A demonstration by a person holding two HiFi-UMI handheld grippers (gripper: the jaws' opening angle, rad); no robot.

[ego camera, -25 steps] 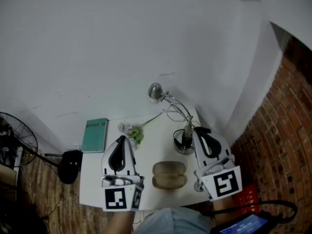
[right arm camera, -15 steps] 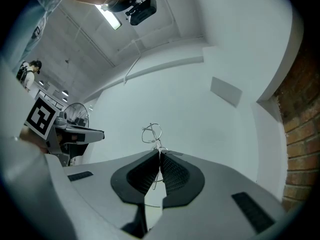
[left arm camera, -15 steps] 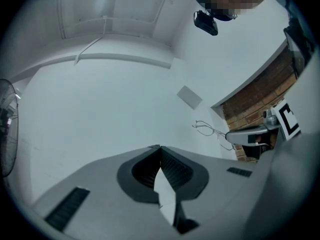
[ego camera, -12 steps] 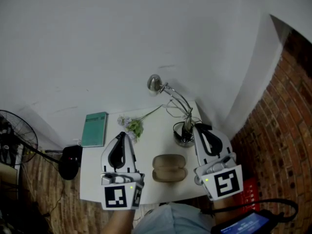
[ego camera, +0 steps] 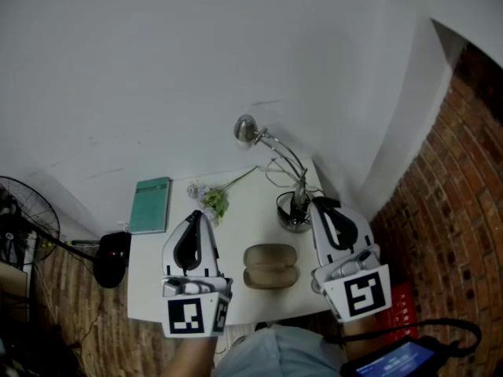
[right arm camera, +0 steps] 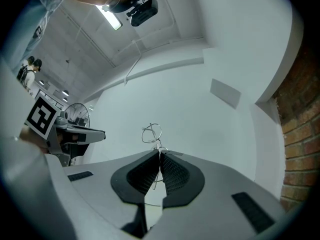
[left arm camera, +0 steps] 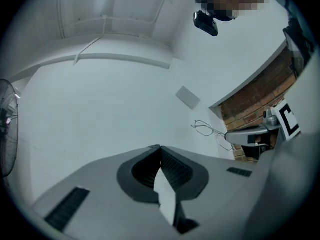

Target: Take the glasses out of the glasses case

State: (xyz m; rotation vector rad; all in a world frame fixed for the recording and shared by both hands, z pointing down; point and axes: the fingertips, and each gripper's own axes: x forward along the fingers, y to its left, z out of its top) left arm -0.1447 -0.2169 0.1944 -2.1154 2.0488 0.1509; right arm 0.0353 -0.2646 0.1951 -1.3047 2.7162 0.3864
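Observation:
A tan glasses case (ego camera: 270,265) lies open on the white table (ego camera: 244,218), between my two grippers. My right gripper (ego camera: 314,203) is held up off the table to the right of the case. In the right gripper view its jaws (right arm camera: 160,156) are shut on thin wire-framed glasses (right arm camera: 152,131), which stick out past the tips. From the left gripper view the same glasses (left arm camera: 207,130) hang in the air ahead of the right gripper (left arm camera: 250,136). My left gripper (ego camera: 196,214) hovers to the left of the case, its jaws (left arm camera: 160,148) shut with nothing between them.
A gooseneck lamp (ego camera: 247,129) stands on its base behind the right gripper. A flower sprig (ego camera: 211,199) and a green book (ego camera: 151,204) lie at the back left. A fan (ego camera: 27,218) stands left of the table, a brick wall (ego camera: 464,210) to the right.
Both grippers stay where they were and the glasses stay held. Only the head view has shifted slightly.

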